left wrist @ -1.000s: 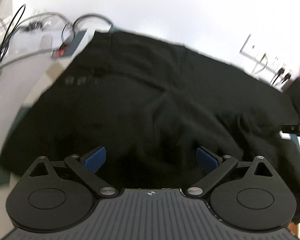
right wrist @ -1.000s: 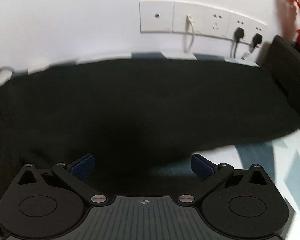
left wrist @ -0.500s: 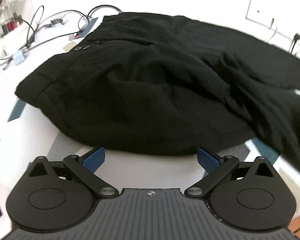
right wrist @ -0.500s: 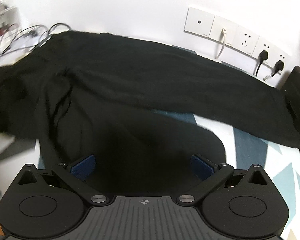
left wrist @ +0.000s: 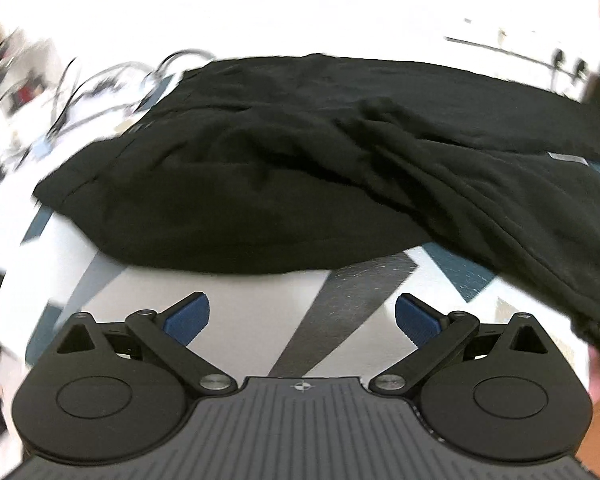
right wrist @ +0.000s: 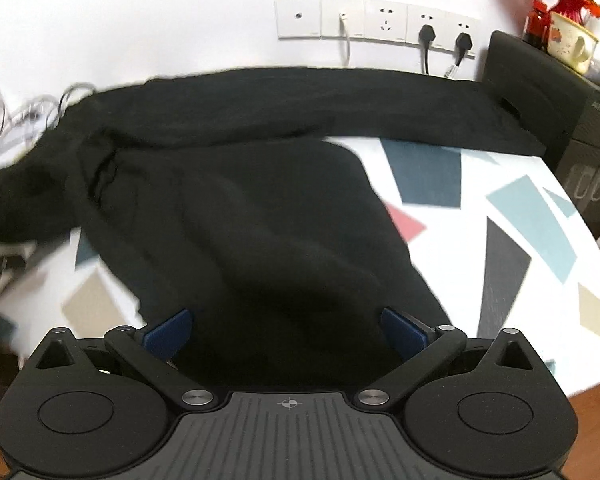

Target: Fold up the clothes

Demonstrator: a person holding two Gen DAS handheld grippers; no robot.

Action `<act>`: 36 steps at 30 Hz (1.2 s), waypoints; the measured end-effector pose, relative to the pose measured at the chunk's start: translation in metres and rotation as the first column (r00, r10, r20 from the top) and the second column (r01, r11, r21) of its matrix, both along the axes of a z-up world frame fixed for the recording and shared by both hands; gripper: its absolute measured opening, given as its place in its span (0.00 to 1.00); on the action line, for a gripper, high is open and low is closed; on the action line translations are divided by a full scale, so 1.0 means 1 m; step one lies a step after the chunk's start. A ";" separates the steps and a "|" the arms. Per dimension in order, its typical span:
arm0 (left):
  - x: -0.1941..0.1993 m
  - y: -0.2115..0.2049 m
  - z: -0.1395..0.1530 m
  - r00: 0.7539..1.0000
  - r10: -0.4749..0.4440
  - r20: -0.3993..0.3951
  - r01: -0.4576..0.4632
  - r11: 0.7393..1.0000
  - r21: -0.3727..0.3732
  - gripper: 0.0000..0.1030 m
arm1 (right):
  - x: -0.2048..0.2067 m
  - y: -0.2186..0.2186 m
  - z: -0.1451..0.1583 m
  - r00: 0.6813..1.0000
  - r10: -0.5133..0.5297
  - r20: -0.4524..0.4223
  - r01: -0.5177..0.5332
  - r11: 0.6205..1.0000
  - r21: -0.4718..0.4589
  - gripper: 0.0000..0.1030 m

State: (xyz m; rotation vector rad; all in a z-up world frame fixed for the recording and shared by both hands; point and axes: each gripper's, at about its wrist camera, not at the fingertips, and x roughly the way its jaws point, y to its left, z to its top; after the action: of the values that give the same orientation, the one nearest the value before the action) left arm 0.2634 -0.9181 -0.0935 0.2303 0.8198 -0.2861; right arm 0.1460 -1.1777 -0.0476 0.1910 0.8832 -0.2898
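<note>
Black trousers (left wrist: 260,184) rumpled on patterned table (right wrist: 520,248), cables (left wrist: 100,88) behind, left gripper (left wrist: 300,322) and right gripper (right wrist: 286,334) released.

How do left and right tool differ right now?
Left tool sits over bare patterned tablecloth, short of the black trousers. Right tool sits over the trousers, fabric between its fingers. Both are open and gripping nothing.

We see black trousers (left wrist: 260,184) spread rumpled across the patterned counter (right wrist: 512,216), one leg along its far edge, the other bunched toward the near edge.
</note>
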 end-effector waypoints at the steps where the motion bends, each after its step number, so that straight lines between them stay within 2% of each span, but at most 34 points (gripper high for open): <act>1: 0.001 -0.002 0.000 1.000 -0.023 0.010 0.023 1.000 0.019 0.98 | -0.002 0.005 -0.001 1.000 0.004 -0.014 -0.005 1.000 -0.028 0.97; 4: 0.011 0.001 -0.001 0.997 -0.066 0.033 0.064 0.996 0.063 0.98 | -0.002 0.017 -0.002 0.999 0.014 -0.036 -0.018 0.995 -0.101 0.94; 6: 0.020 0.007 0.000 0.997 -0.077 0.023 0.076 0.996 0.053 0.98 | 0.004 0.018 -0.002 0.999 -0.006 -0.039 0.001 0.993 -0.115 0.86; 7: 0.024 0.010 0.001 0.997 -0.078 0.010 0.077 0.996 0.040 0.98 | 0.007 0.018 -0.001 0.999 -0.015 -0.043 0.010 0.993 -0.114 0.78; 8: 0.028 0.013 0.002 0.997 -0.078 -0.002 0.079 0.997 0.026 0.98 | 0.012 0.017 -0.001 0.998 -0.025 -0.054 0.019 0.995 -0.099 0.58; 9: 0.030 0.017 0.003 0.997 -0.077 -0.017 0.076 0.997 -0.010 0.98 | 0.017 0.015 0.000 0.997 -0.034 -0.064 0.028 0.996 -0.083 0.45; 10: 0.034 0.021 0.003 0.996 -0.068 -0.050 0.065 0.996 -0.054 0.98 | 0.021 0.012 0.002 0.997 -0.049 -0.067 0.045 0.997 -0.067 0.40; 12: 0.043 0.031 0.001 0.991 -0.040 -0.126 0.022 0.990 -0.142 0.98 | 0.029 0.002 0.009 0.993 -0.107 -0.042 0.105 0.994 -0.030 0.22; 14: 0.052 0.040 -0.004 0.977 -0.004 -0.215 -0.045 0.974 -0.224 0.98 | 0.037 -0.009 0.018 0.985 -0.173 -0.007 0.173 0.985 -0.004 0.12; 16: 0.056 0.047 -0.006 0.976 0.018 -0.217 -0.077 0.960 -0.267 0.98 | 0.049 -0.017 0.031 0.976 -0.214 0.044 0.215 0.976 -0.027 0.12; 20: 0.067 0.042 -0.009 0.981 0.020 -0.191 -0.061 0.976 -0.209 0.98 | 0.084 -0.029 0.058 0.960 -0.246 0.133 0.260 0.961 -0.092 0.10; 24: 0.081 0.041 -0.010 0.983 0.044 -0.178 -0.083 0.973 -0.216 0.98 | 0.125 -0.042 0.073 0.941 -0.257 0.222 0.295 0.942 -0.161 0.10; 26: 0.088 0.038 -0.012 0.984 0.061 -0.170 -0.097 0.973 -0.212 0.98 | 0.145 -0.054 0.071 0.936 -0.272 0.225 0.315 0.931 -0.184 0.12; 28: 0.092 0.033 -0.011 0.985 0.065 -0.159 -0.096 0.976 -0.195 0.98 | 0.157 -0.059 0.059 0.947 -0.273 0.170 0.305 0.929 -0.210 0.23; 31: 0.095 0.029 -0.010 0.989 0.067 -0.134 -0.088 0.984 -0.158 0.85 | 0.169 -0.059 0.039 0.965 -0.254 0.058 0.261 0.933 -0.250 0.36; 34: 0.092 0.029 -0.008 0.992 0.064 -0.112 -0.080 0.986 -0.145 0.67 | 0.144 -0.042 0.033 0.981 -0.193 0.022 0.192 0.947 -0.259 0.60; 36: 0.090 0.030 -0.007 0.992 0.057 -0.109 -0.074 0.984 -0.163 0.54 | 0.123 -0.027 0.031 0.988 -0.156 0.009 0.154 0.959 -0.240 0.62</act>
State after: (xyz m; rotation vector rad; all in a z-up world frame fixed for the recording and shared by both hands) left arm 0.3538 -0.8877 -0.1000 0.0316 0.8996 -0.3048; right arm 0.2688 -1.2045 -0.0163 0.0337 0.8367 -0.5410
